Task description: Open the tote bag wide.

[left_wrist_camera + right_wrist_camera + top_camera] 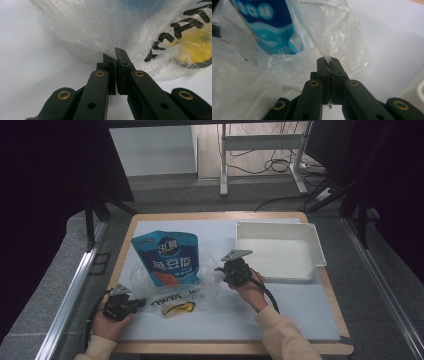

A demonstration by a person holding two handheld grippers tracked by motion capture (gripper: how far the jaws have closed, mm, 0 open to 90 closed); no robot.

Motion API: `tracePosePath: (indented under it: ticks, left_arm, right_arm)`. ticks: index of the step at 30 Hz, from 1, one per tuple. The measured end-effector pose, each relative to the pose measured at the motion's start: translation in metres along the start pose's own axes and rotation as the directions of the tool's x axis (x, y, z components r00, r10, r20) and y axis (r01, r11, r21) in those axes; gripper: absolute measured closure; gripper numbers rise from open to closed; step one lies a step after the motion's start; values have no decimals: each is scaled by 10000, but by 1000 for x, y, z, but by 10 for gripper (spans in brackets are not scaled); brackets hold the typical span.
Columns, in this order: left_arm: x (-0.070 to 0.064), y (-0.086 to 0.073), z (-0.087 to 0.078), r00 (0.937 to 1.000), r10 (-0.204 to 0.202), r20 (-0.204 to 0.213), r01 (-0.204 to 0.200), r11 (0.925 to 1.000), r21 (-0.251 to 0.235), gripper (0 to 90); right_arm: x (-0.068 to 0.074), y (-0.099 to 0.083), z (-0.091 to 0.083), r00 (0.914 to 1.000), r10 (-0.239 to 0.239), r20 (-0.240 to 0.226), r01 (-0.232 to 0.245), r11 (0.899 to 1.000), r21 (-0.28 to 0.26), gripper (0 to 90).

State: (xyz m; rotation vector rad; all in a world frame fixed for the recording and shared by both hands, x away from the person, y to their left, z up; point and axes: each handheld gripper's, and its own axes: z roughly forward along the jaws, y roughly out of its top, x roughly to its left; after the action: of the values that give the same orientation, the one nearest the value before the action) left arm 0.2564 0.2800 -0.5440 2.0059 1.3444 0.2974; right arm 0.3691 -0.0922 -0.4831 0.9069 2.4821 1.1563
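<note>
Clear plastic bag [172, 287] lies crumpled on the white mat [300, 310], its mouth around the lower part of a blue stand-up pouch [167, 257]. Left gripper [131, 304]: jaws pressed together on the bag's near edge. Right gripper [223, 268]: jaws pinching a pulled-up fold of film. Bag print partly creased, unreadable. White tray [315, 251] stands just right of the right gripper.

We are seeing a clear plastic bag [172, 292] lying crumpled at the table's seven o'clock, partly enclosing a blue pouch [167, 257].
</note>
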Motion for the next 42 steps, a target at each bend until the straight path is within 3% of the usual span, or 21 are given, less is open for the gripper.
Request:
tracePosePath:
  ticks: [3, 10, 21, 25, 30, 34, 38, 42]
  left_arm:
    - [0, 0, 0, 10000, -2, -1, 2, 10000, 5, 885]
    - [0, 0, 0, 10000, 11, 25, -11, 10000, -13, 884]
    - [0, -1, -1, 10000, 41, -13, -41, 9999, -114, 870]
    - [-2, -1, -5, 9999, 19, -136, -25, 9990, -454, 776]
    - [-8, 1, -18, 9982, -30, -595, -35, 9941, -1083, 460]
    - [-6, 5, -36, 9963, -234, -824, 91, 9855, -1696, 315]
    - [-1, 19, -51, 9938, -302, -1066, 50, 9734, -2288, 319]
    - [5, 42, -53, 9899, -246, -1396, -102, 9700, -2428, 367]
  right_arm:
    - [2, -6, 7, 9994, -40, 330, 32, 9997, 231, 877]
    - [3, -22, 27, 9992, -9, 398, -27, 9959, 903, 879]
    - [-1, -30, 32, 9992, 163, 371, -201, 9942, 1056, 879]
    - [-1, -31, 33, 9993, 136, 357, -172, 9945, 1028, 879]
    - [0, -31, 33, 9994, 114, 332, -148, 9947, 1013, 879]
    - [0, -31, 33, 9994, 74, 328, -107, 9949, 999, 879]
    - [0, -31, 33, 9995, 29, 320, -60, 9951, 986, 879]
    - [1, -31, 33, 9995, -1, 309, -30, 9952, 983, 879]
